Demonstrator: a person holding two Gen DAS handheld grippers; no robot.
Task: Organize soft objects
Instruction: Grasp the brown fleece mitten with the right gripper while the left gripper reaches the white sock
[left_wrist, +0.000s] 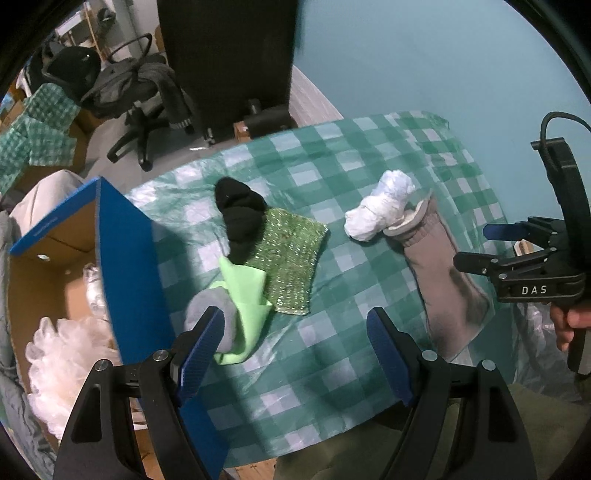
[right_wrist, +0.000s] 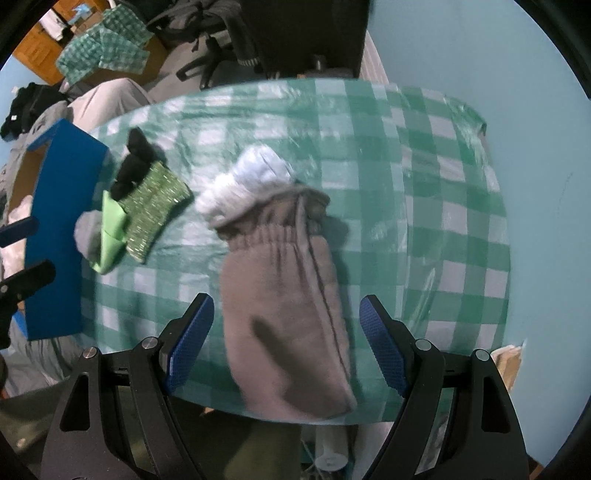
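Observation:
Soft items lie on a green checked tablecloth (left_wrist: 332, 350): a black sock (left_wrist: 240, 218), a sparkly green cloth (left_wrist: 291, 254), a light green cloth (left_wrist: 247, 295), a grey ball (left_wrist: 210, 314), a white crumpled bundle (left_wrist: 380, 206) and a taupe fleece mitt (left_wrist: 447, 284). My left gripper (left_wrist: 295, 354) is open and empty, its left finger in front of the grey ball. My right gripper (right_wrist: 286, 339) is open, with the mitt (right_wrist: 288, 306) between its fingers; it also shows in the left wrist view (left_wrist: 506, 247). The white bundle (right_wrist: 251, 177) lies beyond the mitt.
A blue-sided cardboard box (left_wrist: 125, 266) stands at the table's left edge, holding white puffy plastic (left_wrist: 66, 354); it also shows in the right wrist view (right_wrist: 62, 221). An office chair (left_wrist: 140, 96) with clothes stands behind. A teal wall (left_wrist: 424, 55) runs along the right.

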